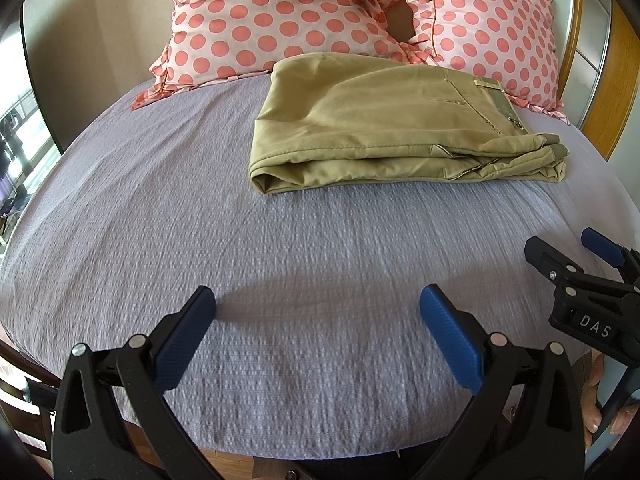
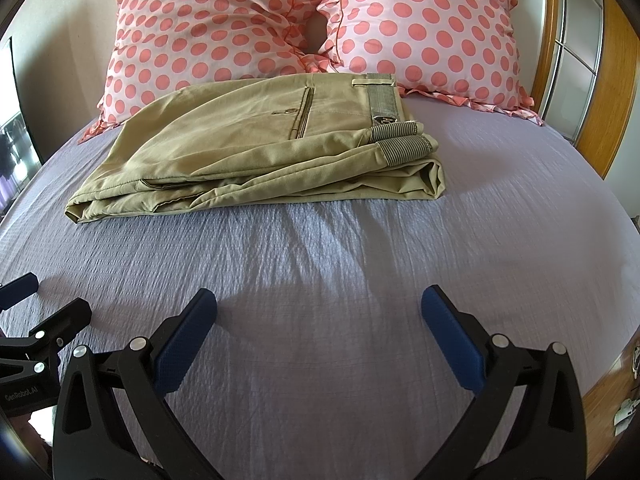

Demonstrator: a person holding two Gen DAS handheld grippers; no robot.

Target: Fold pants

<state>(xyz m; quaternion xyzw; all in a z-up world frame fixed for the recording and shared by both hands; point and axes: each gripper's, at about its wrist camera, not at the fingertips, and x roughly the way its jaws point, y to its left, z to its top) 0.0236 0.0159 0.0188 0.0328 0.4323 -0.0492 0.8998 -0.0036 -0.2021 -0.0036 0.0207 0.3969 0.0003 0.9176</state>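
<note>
Khaki pants (image 1: 380, 132) lie folded in a flat stack on the lilac bedsheet (image 1: 200, 220), close to the pillows. They also show in the right wrist view (image 2: 256, 148), with the striped waistband at the right end. My left gripper (image 1: 318, 304) is open and empty, low over the sheet, well short of the pants. My right gripper (image 2: 319, 306) is open and empty too, also short of the pants. Each gripper shows at the edge of the other's view: the right gripper (image 1: 576, 256), the left gripper (image 2: 36, 300).
Two pink polka-dot pillows (image 2: 208, 24) (image 2: 432, 28) lean against the wall behind the pants. A wooden headboard or frame (image 2: 612, 92) runs along the right. The bed's near edge (image 1: 320, 446) is just below the left gripper.
</note>
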